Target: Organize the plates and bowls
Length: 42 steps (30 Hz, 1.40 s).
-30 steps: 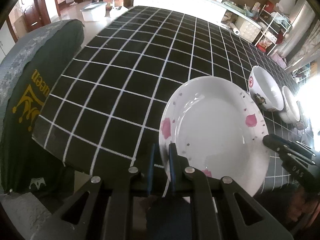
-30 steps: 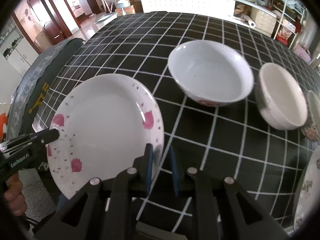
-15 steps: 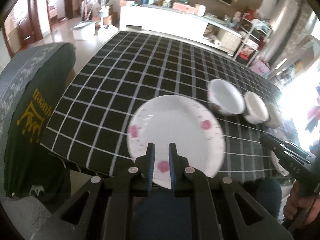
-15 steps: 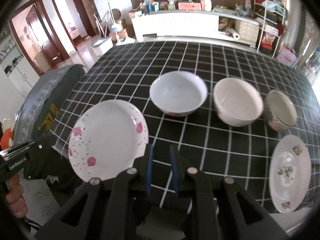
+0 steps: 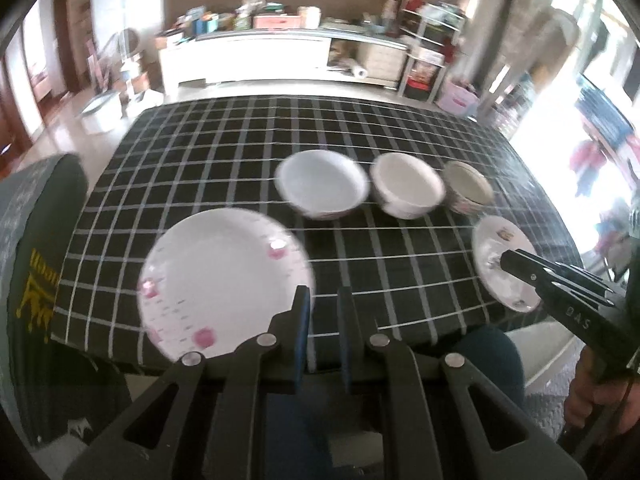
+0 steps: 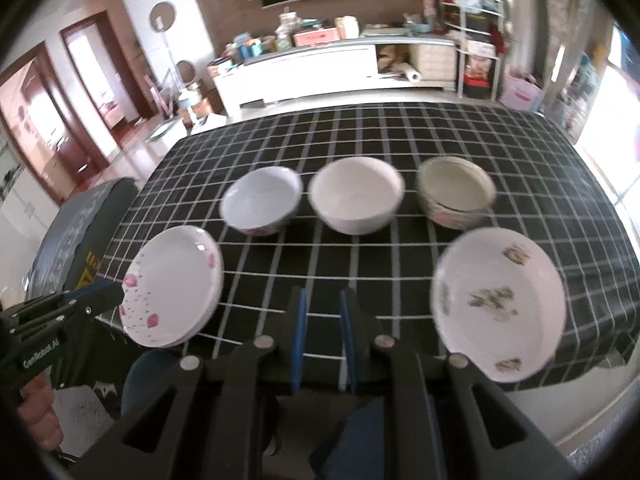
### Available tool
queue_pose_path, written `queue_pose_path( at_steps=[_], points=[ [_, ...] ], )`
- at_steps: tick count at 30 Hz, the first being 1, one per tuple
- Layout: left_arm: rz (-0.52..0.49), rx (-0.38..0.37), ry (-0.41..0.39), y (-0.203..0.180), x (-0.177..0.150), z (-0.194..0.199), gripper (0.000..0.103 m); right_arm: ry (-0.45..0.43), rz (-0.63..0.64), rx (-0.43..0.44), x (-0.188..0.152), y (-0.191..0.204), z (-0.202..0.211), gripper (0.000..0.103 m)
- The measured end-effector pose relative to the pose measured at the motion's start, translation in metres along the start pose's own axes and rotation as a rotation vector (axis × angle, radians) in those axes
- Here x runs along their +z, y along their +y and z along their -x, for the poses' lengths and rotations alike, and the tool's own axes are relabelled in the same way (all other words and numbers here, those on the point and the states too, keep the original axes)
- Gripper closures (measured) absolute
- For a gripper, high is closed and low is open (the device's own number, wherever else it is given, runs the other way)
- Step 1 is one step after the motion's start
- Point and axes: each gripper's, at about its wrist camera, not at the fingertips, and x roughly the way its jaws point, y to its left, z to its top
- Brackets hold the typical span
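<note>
The worktop (image 6: pixel 400 152), covered in a black cloth with a white grid, carries five pieces of crockery. Three bowls stand in a row across the middle: a white bowl with a pink-marked base (image 6: pixel 261 206) at the left, a plain white bowl (image 6: pixel 356 200) in the centre just beside it, and a floral-sided bowl (image 6: pixel 456 196) at the right, set slightly apart. Nearer the front edge lie two plates, well apart from each other: a pink-flowered plate (image 6: pixel 172 286) at the front left corner and a plate with grey-brown motifs (image 6: pixel 500 304) at the front right. The left claw (image 5: pixel 322 312) is held above the front edge of the worktop, just right of the pink-flowered plate, its blue-padded fingers (image 5: pixel 301 320) parted by a narrow gap with nothing between them. The right claw (image 6: pixel 322 316) is likewise above the front edge, between the two plates, fingers (image 6: pixel 347 320) narrowly apart and holding nothing. Neither claw touches any dish. A dark green chair cover with yellow lettering (image 5: pixel 36 272) stands beside the left end of the worktop. Motion blur softens both views.
</note>
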Motion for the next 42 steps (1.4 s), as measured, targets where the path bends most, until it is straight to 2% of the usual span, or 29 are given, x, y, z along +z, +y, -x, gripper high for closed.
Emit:
queue_pose_path(
  at_steps=[5,11,13,17,19,21,24,38,42],
  points=[
    [-0.083,-0.033,0.012,-0.046,0.010,-0.012,0.093,-0.011,-0.069,-0.047,-0.003,-0.043,0.009,0.081],
    [-0.121,-0.085,0.063,-0.088,0.019,-0.035,0.093,-0.010,-0.131,-0.093,-0.008,-0.091,0.016,0.080],
    [-0.126,-0.102,0.082,-0.100,0.021,-0.044,0.088,-0.005,-0.155,-0.099,-0.011,-0.108,0.016,0.080],
    [-0.154,-0.109,0.104,-0.121,0.025,-0.060,0.088,0.011,-0.186,-0.122,-0.016,-0.136,0.013,0.077],
    [-0.173,-0.110,0.124,-0.132,0.026,-0.071,0.085,0.019,-0.200,-0.135,-0.017,-0.148,0.011,0.074],
    [-0.185,-0.109,0.140,-0.140,0.027,-0.078,0.083,0.030,-0.213,-0.145,-0.018,-0.159,0.008,0.066],
    [-0.210,-0.113,0.159,-0.151,0.030,-0.091,0.083,0.043,-0.230,-0.161,-0.018,-0.175,0.001,0.060],
    [-0.298,-0.151,0.268,-0.198,0.046,-0.176,0.083,0.100,-0.261,-0.242,-0.014,-0.235,-0.032,0.058],
    [-0.302,-0.171,0.286,-0.207,0.045,-0.191,0.083,0.124,-0.262,-0.234,-0.016,-0.244,-0.041,0.058]
  ],
)
